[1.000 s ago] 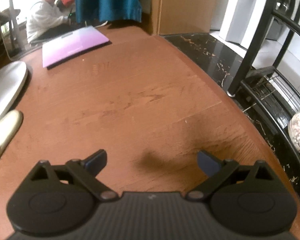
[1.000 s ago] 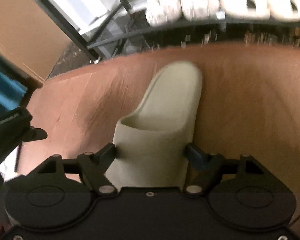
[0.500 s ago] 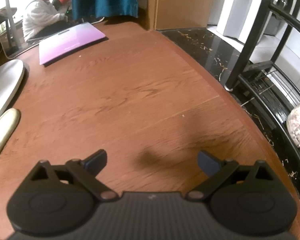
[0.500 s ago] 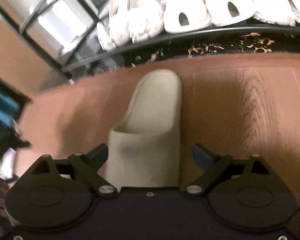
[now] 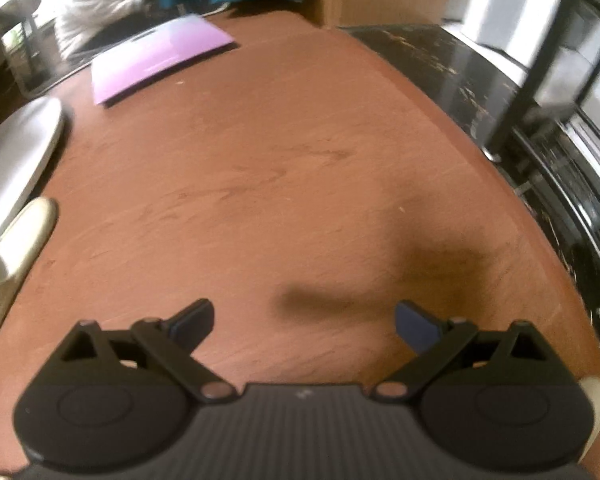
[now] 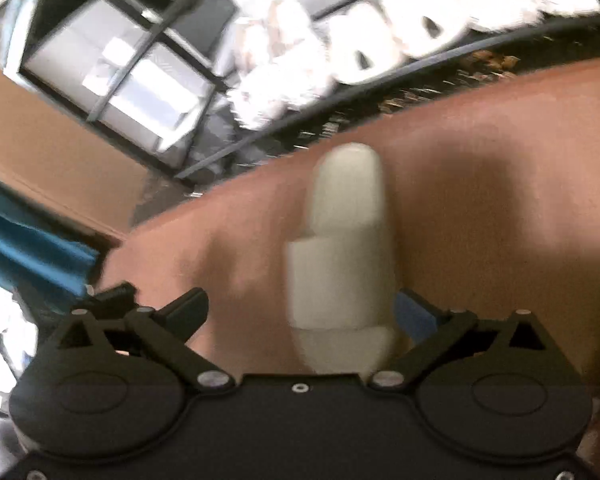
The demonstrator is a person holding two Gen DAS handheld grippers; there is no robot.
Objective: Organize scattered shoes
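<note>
Straddling the cream slipper point(image 6: 342, 256) off-centre near the wooden floor's point(image 6: 500, 240) edge by the shoe rack point(image 6: 340, 92), the wide-open, empty right gripper point(image 6: 302, 312) risks shoving it sideways when closing, while the left gripper point(image 5: 304, 320) gapes idle.

- One cream slide point(image 6: 342, 248) in the right view, one point(image 5: 14, 252) in the left
- One purple folder point(image 5: 160, 62)
- White slippers point(image 6: 340, 56) on the rack (blurred, uncountable)

Probably home: shoe rack point(image 6: 380, 40), wood floor point(image 5: 280, 160)
</note>
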